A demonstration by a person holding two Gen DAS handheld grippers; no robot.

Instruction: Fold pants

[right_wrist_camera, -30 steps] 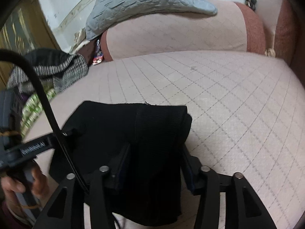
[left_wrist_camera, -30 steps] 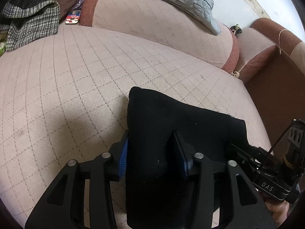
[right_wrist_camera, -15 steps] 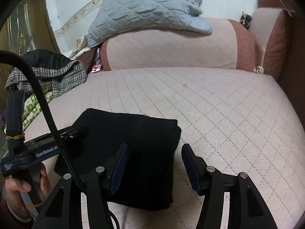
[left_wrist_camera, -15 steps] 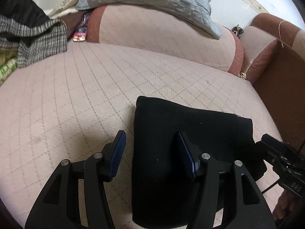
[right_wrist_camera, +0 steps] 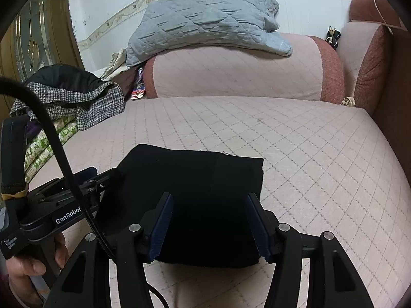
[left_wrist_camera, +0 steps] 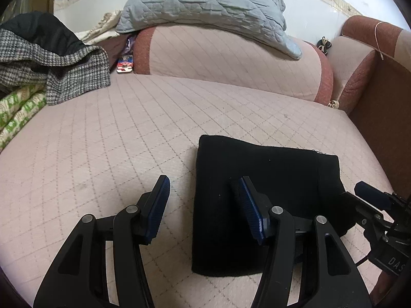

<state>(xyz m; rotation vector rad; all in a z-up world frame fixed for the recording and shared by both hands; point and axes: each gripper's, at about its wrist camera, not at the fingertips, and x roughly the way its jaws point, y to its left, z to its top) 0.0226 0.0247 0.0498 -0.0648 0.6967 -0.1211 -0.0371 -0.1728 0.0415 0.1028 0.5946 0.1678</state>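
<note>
both hand-held grippers, left (left_wrist_camera: 203,205) and right (right_wrist_camera: 209,222), hang open over the folded pants (left_wrist_camera: 259,195), released flat on the sofa (left_wrist_camera: 128,133).

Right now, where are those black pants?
The folded black pants lie flat on the pink quilted sofa seat, near its front edge, just ahead of both open claws in both wrist views.

wrist views angled down, sharing pants (left_wrist_camera: 267,179)
</note>
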